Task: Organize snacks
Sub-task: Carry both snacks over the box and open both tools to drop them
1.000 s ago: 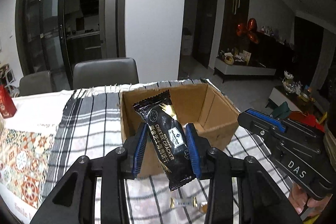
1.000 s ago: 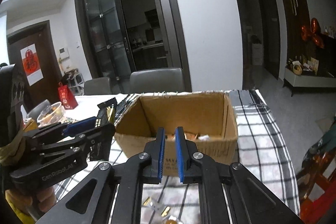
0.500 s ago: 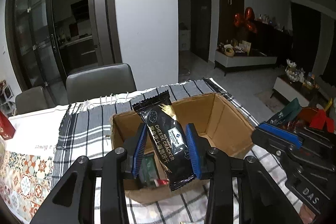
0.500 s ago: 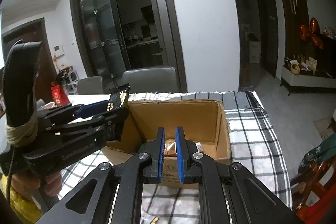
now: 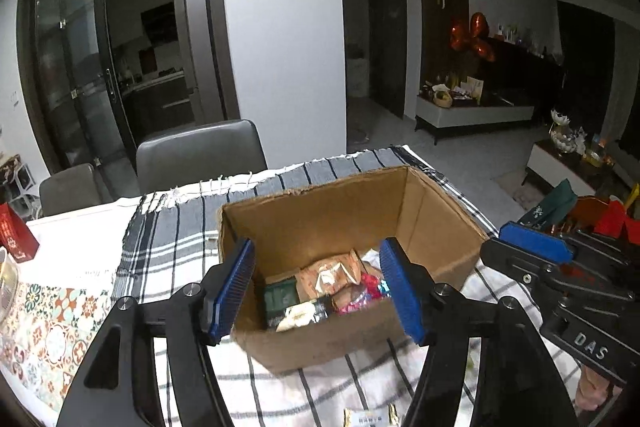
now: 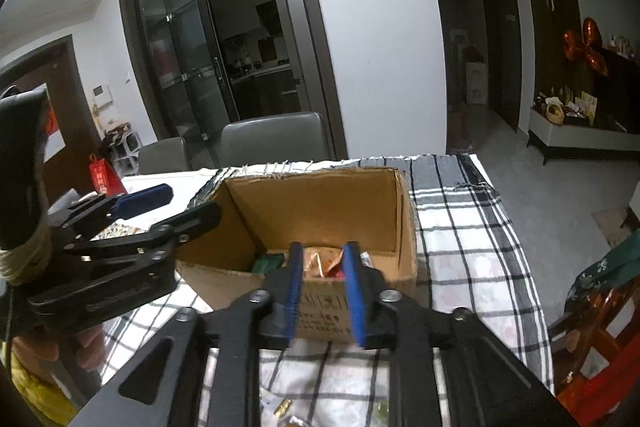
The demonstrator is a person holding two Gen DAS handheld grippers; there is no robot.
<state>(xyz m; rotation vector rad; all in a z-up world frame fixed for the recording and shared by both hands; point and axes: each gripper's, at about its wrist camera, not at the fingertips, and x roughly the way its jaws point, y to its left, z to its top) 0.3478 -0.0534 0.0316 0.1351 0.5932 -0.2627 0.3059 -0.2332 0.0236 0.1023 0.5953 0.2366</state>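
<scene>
Left wrist view: left tool [image 5: 318, 285] over the near wall of the cardboard box [image 5: 320, 211], jaws opening, blue pads [image 5: 234, 285] spread wide with nothing pinched between them. Box open-topped, standing on a grey-and-white checked cloth [image 5: 168, 243] that covers the bench [image 5: 80, 227]. Inside the box, a heap of snack packets [image 5: 324, 287]: a dark green one at left, a tan crinkled one in the middle, a red-and-pink one at right, a black one lying nearest, slightly blurred. Right tool [image 5: 536, 243] at the right edge, just beside the box's right corner, held in a hand [image 5: 596, 387] partly visible below it. One small wrapped snack [image 5: 370, 417] on the cloth in front of the box, at the bottom edge. Patterned runner [image 5: 48, 315] on the bench at left, a red packet [image 5: 14, 237] standing beyond it. Two grey chairs [image 5: 200, 155] behind the bench.

Right wrist view: right tool [image 6: 320, 291] low before the box's [image 6: 320, 203] printed near wall, jaws opening, a narrow gap between the blue pads [image 6: 354, 291], nothing gripped. Snack packets [image 6: 320, 261] visible over the rim, in line with the gap. Left tool [image 6: 160, 207] coming in from the left, its tips at the box's left corner, fingers apart. Small gold-wrapped snacks [image 6: 284, 405] on the cloth [image 6: 460, 227] under the tool. Red bag [image 6: 102, 177] at the bench's far left.
</scene>
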